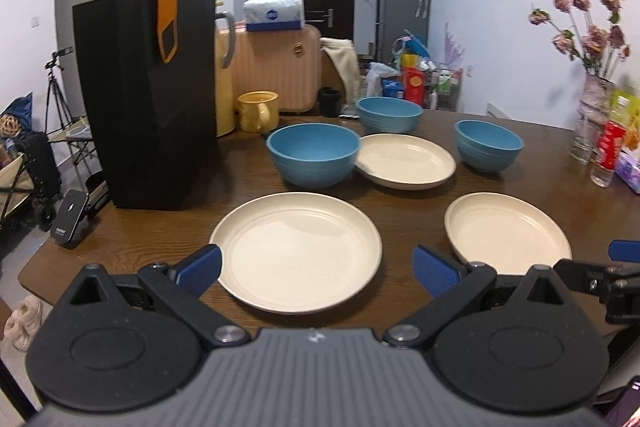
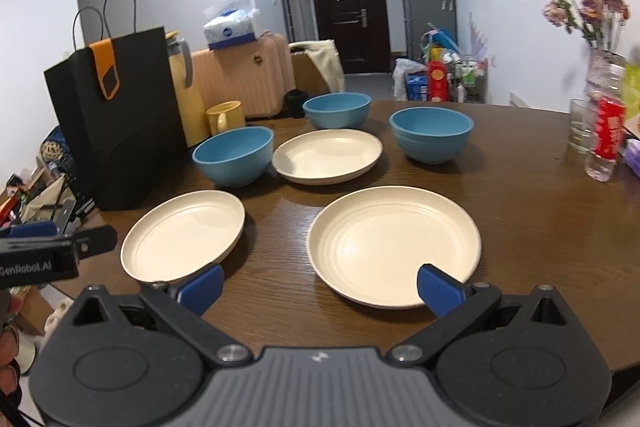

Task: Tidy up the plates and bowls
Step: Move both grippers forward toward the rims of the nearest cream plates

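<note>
While three cream plates and three blue bowls sit spread on the brown wooden table (image 1: 120,235), nothing is stacked and nothing is held. Left wrist view: near-left plate (image 1: 296,251) at 6 o'clock of the group, near-right plate (image 1: 506,233) at 4 o'clock, well apart from it. Far plate (image 1: 406,159) sits behind, its left rim touching or tucked just under the left bowl (image 1: 313,154); cannot tell which. Back bowl (image 1: 389,113) at 12 o'clock, right bowl (image 1: 489,145) at 2 o'clock, both standing alone.

Left gripper (image 1: 318,265) hovers over the near-left plate's front edge, fingers spread wide, gripping nothing. Right gripper (image 2: 320,289) hovers between the two near plates, fingers also wide apart, right pad over the near-right plate's rim.

Around: black paper bag (image 1: 148,99) at 9 o'clock, yellow mug (image 1: 258,111) at 11 o'clock beside it, flower vase (image 1: 596,95), drinking glass (image 1: 582,141) and plastic bottle (image 1: 608,155) at 3 o'clock.
</note>
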Tool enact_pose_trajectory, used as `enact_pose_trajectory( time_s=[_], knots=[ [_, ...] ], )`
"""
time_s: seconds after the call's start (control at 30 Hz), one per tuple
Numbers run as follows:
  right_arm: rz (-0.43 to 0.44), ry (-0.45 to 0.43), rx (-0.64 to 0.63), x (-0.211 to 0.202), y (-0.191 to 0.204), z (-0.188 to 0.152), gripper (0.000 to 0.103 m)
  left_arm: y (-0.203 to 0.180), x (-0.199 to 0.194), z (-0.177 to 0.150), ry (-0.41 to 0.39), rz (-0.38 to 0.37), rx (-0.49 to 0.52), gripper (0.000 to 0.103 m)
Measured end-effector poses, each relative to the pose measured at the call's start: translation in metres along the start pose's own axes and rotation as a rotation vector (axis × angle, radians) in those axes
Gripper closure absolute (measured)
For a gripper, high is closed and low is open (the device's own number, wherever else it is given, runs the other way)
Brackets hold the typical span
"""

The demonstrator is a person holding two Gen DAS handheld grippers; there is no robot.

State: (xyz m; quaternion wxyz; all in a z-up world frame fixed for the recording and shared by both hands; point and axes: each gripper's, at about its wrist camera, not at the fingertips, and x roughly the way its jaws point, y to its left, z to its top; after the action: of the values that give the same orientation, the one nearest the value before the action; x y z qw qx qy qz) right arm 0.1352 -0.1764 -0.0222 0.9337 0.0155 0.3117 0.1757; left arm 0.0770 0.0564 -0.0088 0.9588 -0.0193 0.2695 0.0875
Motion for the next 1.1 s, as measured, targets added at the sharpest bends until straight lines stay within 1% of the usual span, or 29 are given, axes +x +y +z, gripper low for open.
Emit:
enact_pose_trajectory(
  time_s=[0.5, 0.8, 1.0, 1.1],
  knots=[
    [0.085, 0.08, -0.065, 0.081, 0.033, 0.022, 0.0, 0.036, 0.062, 0.008, 0.085, 0.09, -0.06, 0.0],
    [0.122, 0.145, -0.087, 0.135, 0.053, 0.031, 0.001, 0.067, 0.103, 0.009, 0.141, 0.141, -0.106, 0.0],
    [0.155, 0.196, -0.083, 0.169, 0.065, 0.031, 0.007, 0.084, 0.129, 0.006, 0.183, 0.16, -0.135, 0.0],
    [0.165, 0.209, -0.082, 0.182, 0.072, 0.03, 0.014, 0.092, 0.142, 0.004, 0.202, 0.167, -0.147, 0.0]
  ],
)
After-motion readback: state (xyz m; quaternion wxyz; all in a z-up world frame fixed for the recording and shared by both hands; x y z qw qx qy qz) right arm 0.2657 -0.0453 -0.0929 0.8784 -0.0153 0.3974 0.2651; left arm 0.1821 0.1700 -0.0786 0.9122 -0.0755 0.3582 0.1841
